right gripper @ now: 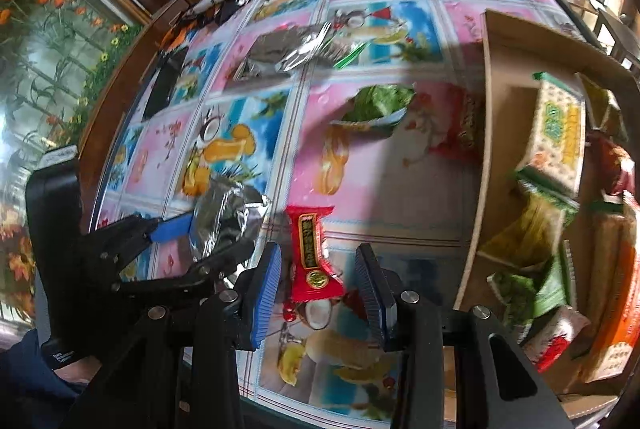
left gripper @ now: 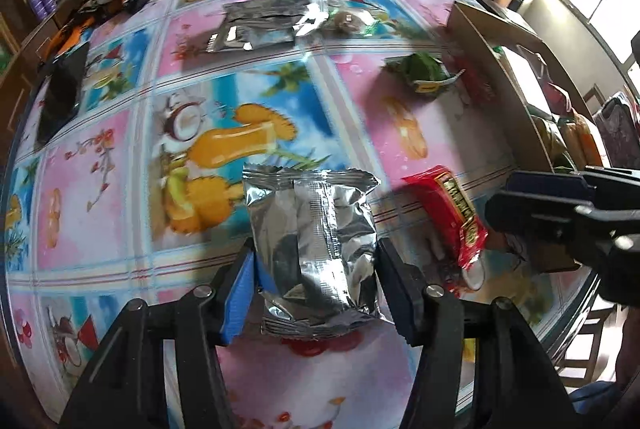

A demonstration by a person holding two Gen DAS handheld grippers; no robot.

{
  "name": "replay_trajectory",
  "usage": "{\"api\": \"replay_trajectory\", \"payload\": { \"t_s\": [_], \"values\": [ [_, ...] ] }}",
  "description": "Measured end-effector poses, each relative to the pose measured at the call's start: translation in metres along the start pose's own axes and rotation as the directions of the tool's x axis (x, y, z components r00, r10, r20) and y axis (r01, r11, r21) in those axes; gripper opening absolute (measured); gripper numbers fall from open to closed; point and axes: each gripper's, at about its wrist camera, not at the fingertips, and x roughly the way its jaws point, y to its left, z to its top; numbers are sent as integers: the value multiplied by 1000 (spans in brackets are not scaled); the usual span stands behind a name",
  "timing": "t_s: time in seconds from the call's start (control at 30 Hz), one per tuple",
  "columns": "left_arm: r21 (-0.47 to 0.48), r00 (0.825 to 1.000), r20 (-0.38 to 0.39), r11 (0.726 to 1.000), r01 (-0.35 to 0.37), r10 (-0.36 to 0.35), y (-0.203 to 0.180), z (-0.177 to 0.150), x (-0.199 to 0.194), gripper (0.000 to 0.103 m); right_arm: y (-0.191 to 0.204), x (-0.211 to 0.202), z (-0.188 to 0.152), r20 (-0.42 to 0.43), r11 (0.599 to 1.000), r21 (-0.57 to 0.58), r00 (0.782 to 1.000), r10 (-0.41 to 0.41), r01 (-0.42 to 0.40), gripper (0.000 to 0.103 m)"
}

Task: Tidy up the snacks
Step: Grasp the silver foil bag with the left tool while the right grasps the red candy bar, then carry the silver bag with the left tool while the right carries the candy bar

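Silver foil packet point(left gripper: 314, 241) lies on the patterned tablecloth point(left gripper: 120, 181) directly ahead of the left gripper point(left gripper: 316, 269), its long axis running along the line of the fingers, so the two blue pads bracket its long sides. The jaws stand part open; the right-hand pad looks to be touching the crinkled foil and the other sits just beside it, though whether they actually pinch the packet I cannot tell (the foil bulges enough to hide the contact). In the right wrist view the red snack packet point(right gripper: 312, 253) lies between the right gripper's point(right gripper: 318, 289) pads, also lengthwise along the fingers, with clear gaps on both sides, so that gripper is part open and holds nothing. Of the two, the right hand is nearer the cardboard box point(right gripper: 486, 165), which stands at the table's right side and already holds a jumble of green, yellow, orange and red packets. Still loose on the cloth are a green packet point(right gripper: 376, 101) near the box wall and a grey foil bag point(left gripper: 260, 25) farther back. My guess is that each packet needs a squeeze across its narrow width before going to the box.
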Motion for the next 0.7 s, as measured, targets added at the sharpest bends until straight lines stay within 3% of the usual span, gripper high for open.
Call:
{"api": "replay_trajectory", "payload": {
  "t_s": [0.4,0.53,0.7],
  "values": [
    [-55,997,60,998,-40,43,33,-17,-29,57,25,40,-3,-33,994,-88,997,-66,63,42],
    [-57,995,82,997,-50,54,35,-17,-36,57,30,42,-2,-28,987,-127,994,-101,97,21],
    [-54,993,107,997,-50,56,32,-12,-39,57,40,32,-5,11,973,-193,992,-125,125,20]
  ]
}}
